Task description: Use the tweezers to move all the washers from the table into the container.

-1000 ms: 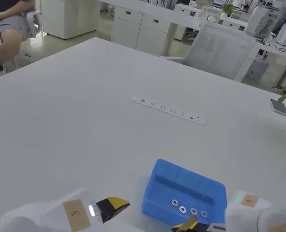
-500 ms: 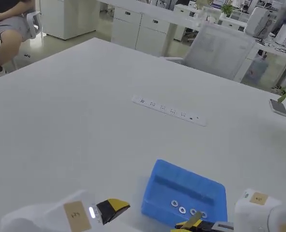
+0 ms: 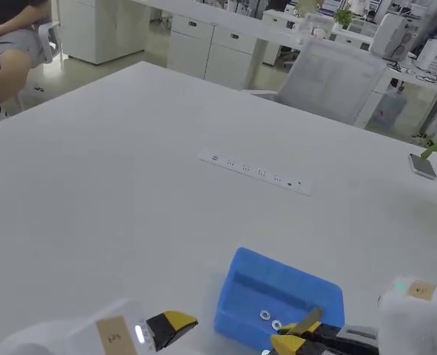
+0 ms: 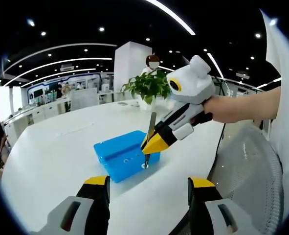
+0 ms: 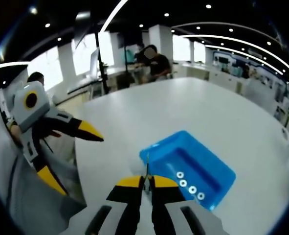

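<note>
Silver washers [image 5: 189, 187] in the blue plastic container [image 5: 210, 165] may scatter if metal tweezers [image 4: 150, 126] clamped in the right gripper [image 5: 146, 182] jab it (left gripper [image 4: 149, 181] gapes).

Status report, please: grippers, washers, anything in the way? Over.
Left gripper open, empty. Right gripper shut on tweezers, tips at the rim of the container. Four washers inside. No obstruction seen.

text check: nothing readable tbh | tan sticker [image 3: 113, 334] on left gripper [image 3: 172, 324]: blurry scribble | power strip [image 3: 255, 171] markings: too small
</note>
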### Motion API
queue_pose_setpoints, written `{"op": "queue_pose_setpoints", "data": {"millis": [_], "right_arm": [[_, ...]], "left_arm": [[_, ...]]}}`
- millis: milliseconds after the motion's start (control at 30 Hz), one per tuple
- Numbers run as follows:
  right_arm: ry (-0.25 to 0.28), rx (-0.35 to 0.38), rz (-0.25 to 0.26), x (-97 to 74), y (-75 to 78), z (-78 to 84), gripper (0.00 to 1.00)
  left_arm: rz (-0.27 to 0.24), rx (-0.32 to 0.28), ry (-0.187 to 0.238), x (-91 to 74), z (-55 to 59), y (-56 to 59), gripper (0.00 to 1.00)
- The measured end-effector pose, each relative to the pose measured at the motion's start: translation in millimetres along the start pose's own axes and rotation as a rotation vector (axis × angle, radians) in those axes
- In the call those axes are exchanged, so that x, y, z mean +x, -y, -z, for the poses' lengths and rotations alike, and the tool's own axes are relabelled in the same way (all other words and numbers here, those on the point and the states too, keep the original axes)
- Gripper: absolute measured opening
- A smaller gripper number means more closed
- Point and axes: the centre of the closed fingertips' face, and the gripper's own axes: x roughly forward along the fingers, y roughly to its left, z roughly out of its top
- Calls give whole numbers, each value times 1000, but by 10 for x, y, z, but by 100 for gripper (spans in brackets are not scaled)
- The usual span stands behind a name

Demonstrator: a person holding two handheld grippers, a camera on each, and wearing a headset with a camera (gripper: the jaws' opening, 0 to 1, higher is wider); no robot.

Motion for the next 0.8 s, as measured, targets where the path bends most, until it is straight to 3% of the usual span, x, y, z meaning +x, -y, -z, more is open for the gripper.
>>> {"op": "queue_pose_setpoints", "data": {"millis": [600, 800], "right_arm": [[73, 7, 27, -79, 102, -300, 3], [82, 12, 27, -81, 125, -378, 3]], "left_arm": [[-6, -6, 1, -11, 0, 2, 64], [-17, -30, 21, -22, -35, -26, 64]]}}
